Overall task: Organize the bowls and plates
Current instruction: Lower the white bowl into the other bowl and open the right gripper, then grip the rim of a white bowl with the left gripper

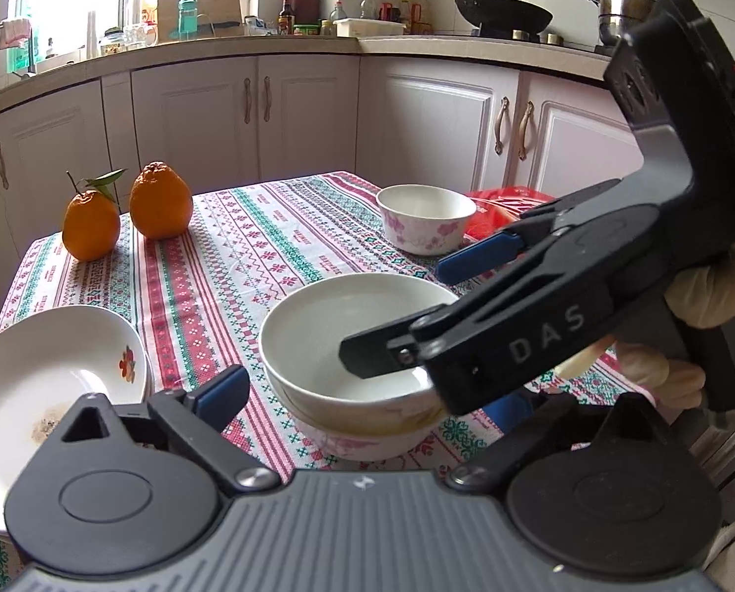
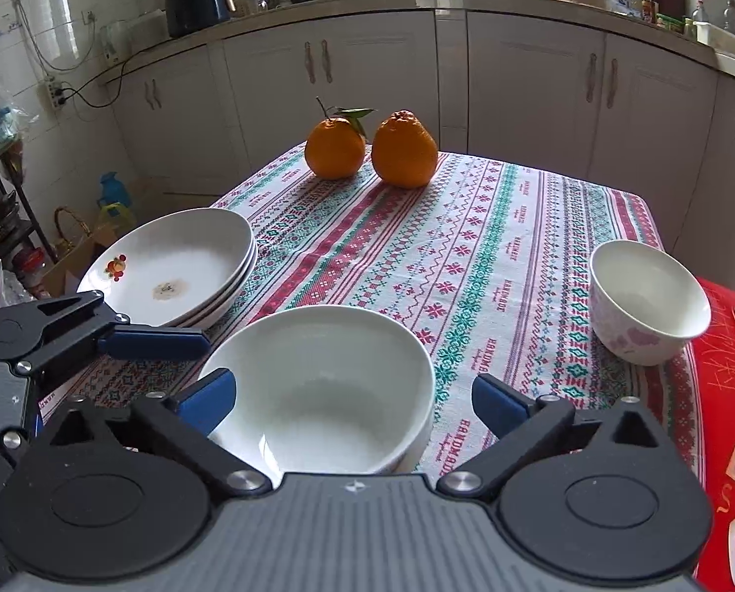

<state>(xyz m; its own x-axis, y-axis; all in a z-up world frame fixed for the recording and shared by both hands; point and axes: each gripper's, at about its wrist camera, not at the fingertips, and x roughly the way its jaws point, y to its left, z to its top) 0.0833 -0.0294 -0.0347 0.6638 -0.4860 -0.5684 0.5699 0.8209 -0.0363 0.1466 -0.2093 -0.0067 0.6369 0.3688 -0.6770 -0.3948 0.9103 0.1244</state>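
Both grippers: black housing, ribbed grey front plate with small white star mark, round black pivot discs, silver screws at finger roots. Fingers black with blue pads point(image 2: 496, 402). Right gripper point(image 1: 407, 325) body lettered "DAS" in grey. Hand point(image 1: 717, 291) on its handle wears a cream glove.

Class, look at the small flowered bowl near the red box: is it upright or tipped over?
Upright. The small flowered bowl stands on its base, its open rim facing up.
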